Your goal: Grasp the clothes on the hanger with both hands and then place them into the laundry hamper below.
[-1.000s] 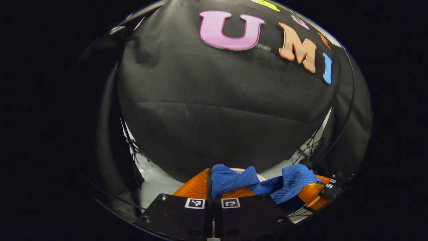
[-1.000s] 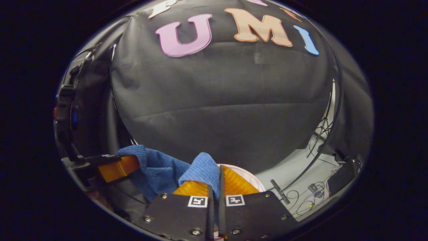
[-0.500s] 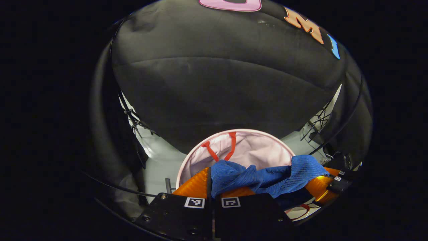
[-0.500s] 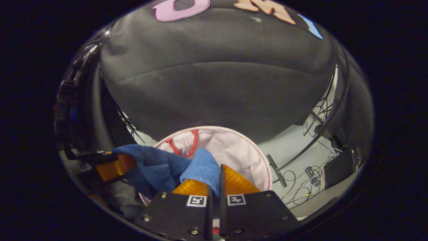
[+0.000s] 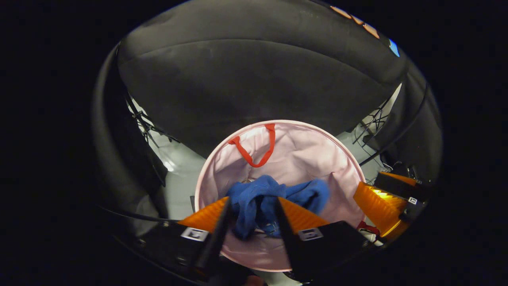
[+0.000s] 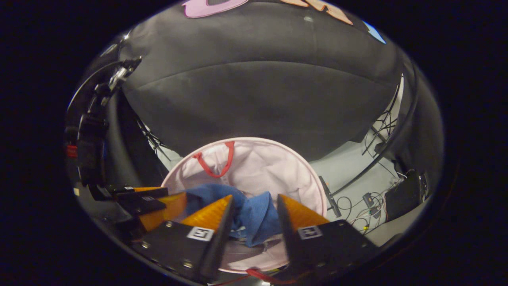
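Note:
A blue knitted garment (image 5: 262,200) lies crumpled inside the round pale pink laundry hamper (image 5: 337,159), which has a red handle (image 5: 258,149) at its far rim. My left gripper (image 5: 251,206) is open above the hamper, the garment showing between its spread fingers, free of them. My right gripper (image 6: 254,204) is open too, over the same blue garment (image 6: 254,214) in the hamper (image 6: 278,167). The right gripper (image 5: 381,202) appears at the right of the left gripper view. At the left of the right gripper view is the left gripper (image 6: 152,204).
The hamper stands on a light grey floor (image 6: 349,167) against the black cloth wall (image 5: 258,79). Black cables and small devices (image 6: 369,206) lie on the floor to the right. Dark frame poles (image 5: 147,123) stand at the left.
Both grippers went from shut on the blue garment to open and tilted down over the hamper. The garment dropped from the fingers into the hamper.

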### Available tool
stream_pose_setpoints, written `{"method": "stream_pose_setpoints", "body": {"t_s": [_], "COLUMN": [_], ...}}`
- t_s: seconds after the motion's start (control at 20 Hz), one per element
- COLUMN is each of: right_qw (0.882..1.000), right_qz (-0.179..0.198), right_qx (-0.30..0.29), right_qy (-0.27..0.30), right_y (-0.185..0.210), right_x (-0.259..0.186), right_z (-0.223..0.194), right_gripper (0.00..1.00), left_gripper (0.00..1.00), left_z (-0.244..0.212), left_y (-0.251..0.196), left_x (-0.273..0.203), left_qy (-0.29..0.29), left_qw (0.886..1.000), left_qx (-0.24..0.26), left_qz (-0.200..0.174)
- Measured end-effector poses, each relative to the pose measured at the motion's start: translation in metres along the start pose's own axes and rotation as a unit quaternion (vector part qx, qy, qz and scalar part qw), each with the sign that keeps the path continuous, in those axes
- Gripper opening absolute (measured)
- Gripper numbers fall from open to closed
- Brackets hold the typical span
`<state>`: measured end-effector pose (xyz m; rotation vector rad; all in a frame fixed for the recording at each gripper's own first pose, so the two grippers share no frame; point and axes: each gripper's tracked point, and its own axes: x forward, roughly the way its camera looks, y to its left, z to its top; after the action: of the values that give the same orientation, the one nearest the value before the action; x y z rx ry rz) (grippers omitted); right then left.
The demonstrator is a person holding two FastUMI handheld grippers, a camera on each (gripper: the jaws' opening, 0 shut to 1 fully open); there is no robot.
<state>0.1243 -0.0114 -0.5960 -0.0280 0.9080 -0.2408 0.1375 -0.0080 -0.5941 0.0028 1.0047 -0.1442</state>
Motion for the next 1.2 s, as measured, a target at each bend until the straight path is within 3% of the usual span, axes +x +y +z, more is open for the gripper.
{"method": "stream_pose_setpoints", "body": {"t_s": [0.05,0.1,0.5,0.55,0.8,1.2], "right_qw": [1.0,1.0,0.998,0.998,0.995,0.983], "right_qz": [-0.008,-0.015,-0.024,-0.024,-0.024,-0.037], "right_qx": [-0.003,-0.006,0.007,0.01,0.026,0.049], "right_qy": [-0.005,-0.01,-0.05,-0.057,-0.093,-0.172], "right_y": [-0.006,-0.008,-0.014,-0.015,-0.024,-0.054], "right_x": [-0.008,-0.015,-0.084,-0.093,-0.14,-0.223], "right_z": [0.004,0.009,0.027,0.03,0.052,0.119], "right_gripper": [0.84,0.98,0.99,0.96,0.99,1.0], "left_gripper": [0.91,0.99,0.98,0.98,0.98,0.97], "left_z": [0.003,0.002,0.028,0.034,0.063,0.124], "left_y": [0.002,0.002,0.006,0.008,0.004,-0.005], "left_x": [-0.002,-0.005,-0.07,-0.081,-0.13,-0.226], "left_qy": [-0.003,-0.006,-0.068,-0.078,-0.129,-0.239], "left_qw": [1.0,1.0,0.998,0.997,0.992,0.971], "left_qx": [0.002,0.0,0.005,0.004,0.005,0.025], "left_qz": [0.005,0.006,0.014,0.016,0.01,0.001]}}
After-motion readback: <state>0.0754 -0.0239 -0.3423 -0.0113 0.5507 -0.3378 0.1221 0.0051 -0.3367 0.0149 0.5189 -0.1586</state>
